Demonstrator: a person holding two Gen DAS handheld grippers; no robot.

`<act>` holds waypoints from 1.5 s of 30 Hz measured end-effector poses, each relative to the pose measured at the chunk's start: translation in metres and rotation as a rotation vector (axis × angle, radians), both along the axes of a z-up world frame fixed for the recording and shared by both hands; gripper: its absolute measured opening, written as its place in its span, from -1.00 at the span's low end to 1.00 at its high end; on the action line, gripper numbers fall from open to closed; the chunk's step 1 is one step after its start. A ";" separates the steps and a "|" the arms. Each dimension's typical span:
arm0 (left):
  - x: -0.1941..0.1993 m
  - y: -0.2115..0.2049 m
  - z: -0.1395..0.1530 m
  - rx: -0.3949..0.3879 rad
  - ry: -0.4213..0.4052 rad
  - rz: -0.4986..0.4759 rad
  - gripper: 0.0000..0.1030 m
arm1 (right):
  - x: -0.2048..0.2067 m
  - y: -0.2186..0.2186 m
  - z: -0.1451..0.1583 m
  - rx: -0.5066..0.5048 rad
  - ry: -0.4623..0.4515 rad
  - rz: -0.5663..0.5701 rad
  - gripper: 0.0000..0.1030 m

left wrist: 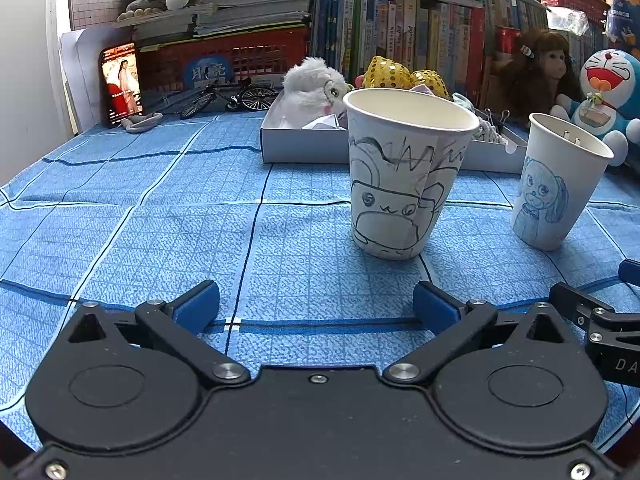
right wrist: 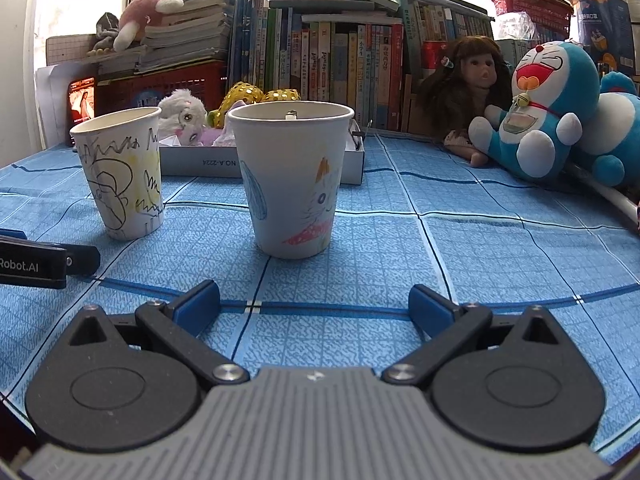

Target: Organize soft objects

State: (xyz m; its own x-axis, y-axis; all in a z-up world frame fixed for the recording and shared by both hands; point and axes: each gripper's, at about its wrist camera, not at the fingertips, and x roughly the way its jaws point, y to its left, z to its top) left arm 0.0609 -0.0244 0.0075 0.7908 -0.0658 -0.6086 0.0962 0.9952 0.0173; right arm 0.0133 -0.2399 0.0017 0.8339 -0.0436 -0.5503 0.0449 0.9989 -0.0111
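Left tongs (left wrist: 316, 304): I see them spread wide, empty, above the blue checked tabletop (left wrist: 160, 240).
Right tongs (right wrist: 316, 304): wide too, empty.
Soft objects: white fluffy plush (left wrist: 312, 88) and yellow sequined toy (left wrist: 404, 74) lie in the shallow white cardboard box (left wrist: 300, 144) behind the scribbled white paper cup (left wrist: 404, 172).

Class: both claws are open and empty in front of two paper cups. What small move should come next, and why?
Probably ease the left claw forward to straddle the scribbled paper cup. It stands upright just ahead, slightly right of centre; the blue fingers are spread wide with only tablecloth between them.
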 end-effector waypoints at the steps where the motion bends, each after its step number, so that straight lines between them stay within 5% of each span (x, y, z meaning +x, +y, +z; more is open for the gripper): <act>1: 0.000 0.000 0.000 0.001 0.000 0.000 1.00 | 0.001 0.000 0.000 0.000 0.001 0.001 1.00; 45: -0.002 -0.002 -0.002 0.006 -0.013 0.006 1.00 | 0.002 -0.001 0.001 0.001 0.007 0.005 1.00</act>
